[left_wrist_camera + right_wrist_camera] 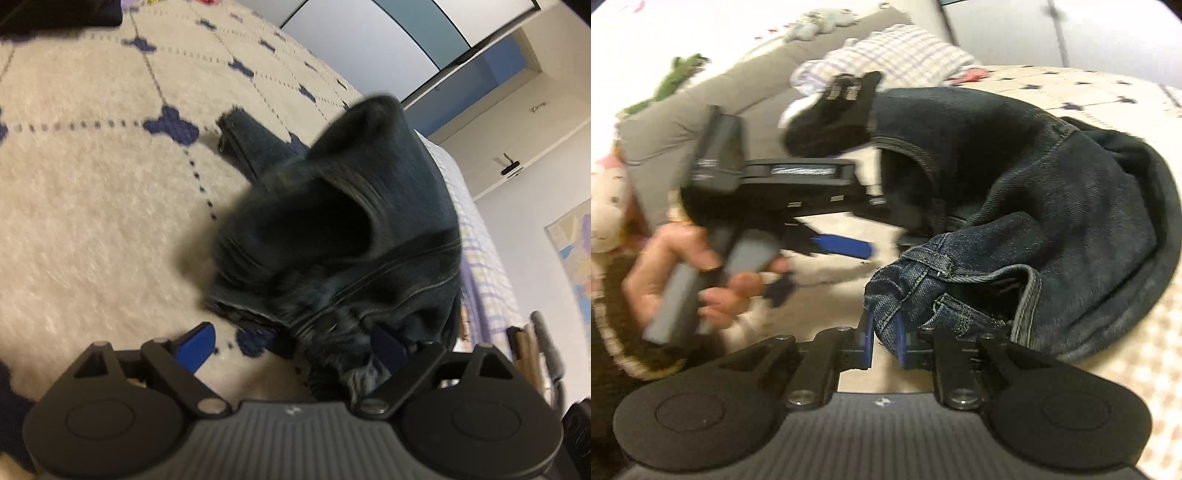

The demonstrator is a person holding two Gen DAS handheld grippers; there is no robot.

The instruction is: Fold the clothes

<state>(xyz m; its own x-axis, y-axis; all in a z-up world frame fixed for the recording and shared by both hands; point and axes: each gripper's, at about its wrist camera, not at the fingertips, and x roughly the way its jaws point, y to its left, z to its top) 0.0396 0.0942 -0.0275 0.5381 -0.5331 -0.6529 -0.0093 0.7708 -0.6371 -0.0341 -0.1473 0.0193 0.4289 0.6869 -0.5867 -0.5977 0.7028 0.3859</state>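
A pair of dark blue jeans [340,229] lies bunched on a cream blanket [92,206] with dark blue diamond marks. My left gripper [291,347] is open; its blue fingers [197,345] stand wide apart, with jeans cloth draped over the right one. In the right wrist view the jeans [1052,206] form a rumpled heap. My right gripper [884,338] is shut on the jeans' waistband [908,295]. The left gripper [846,245] shows there too, held in a hand at the left of the heap.
A checked purple and white cloth [905,55] lies beyond the jeans. A grey couch back [713,107] stands at the far left. A dark garment [59,14] lies at the blanket's far corner. A wardrobe [517,122] stands at the right.
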